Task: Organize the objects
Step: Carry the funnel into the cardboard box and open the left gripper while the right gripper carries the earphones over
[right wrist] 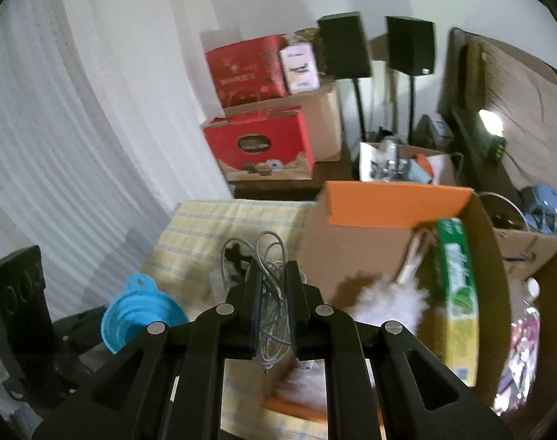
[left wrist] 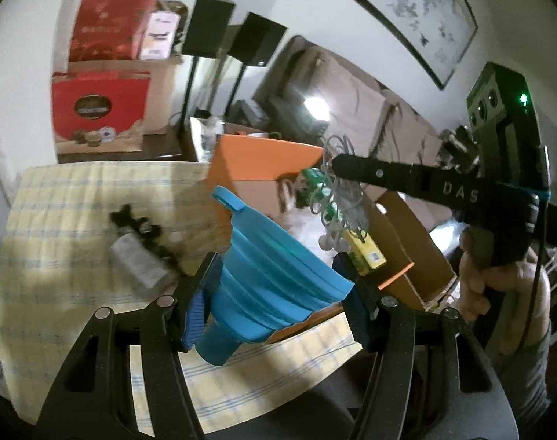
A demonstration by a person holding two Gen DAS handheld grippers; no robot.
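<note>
My left gripper (left wrist: 275,282) is shut on a blue collapsible funnel (left wrist: 275,275), its pads pressing on the funnel's sides above the yellow checked tablecloth (left wrist: 76,198). The same funnel (right wrist: 142,317) shows at the lower left of the right wrist view. My right gripper (right wrist: 273,284) is shut on a bundle of grey-white cable (right wrist: 273,315); in the left wrist view that gripper (left wrist: 335,168) hangs over the open orange-flapped cardboard box (left wrist: 264,157) with the cable bundle (left wrist: 339,198) dangling from it. The box (right wrist: 396,201) holds a white feather duster (right wrist: 388,304) and a green-yellow packet (right wrist: 458,282).
A grey block with a dark tangled object (left wrist: 139,253) lies on the cloth left of the funnel. Red boxes (left wrist: 98,110) and two black speakers on stands (left wrist: 208,25) stand behind the table by the wall. A hand (left wrist: 498,286) grips the right tool. More cartons sit right of the box (right wrist: 535,256).
</note>
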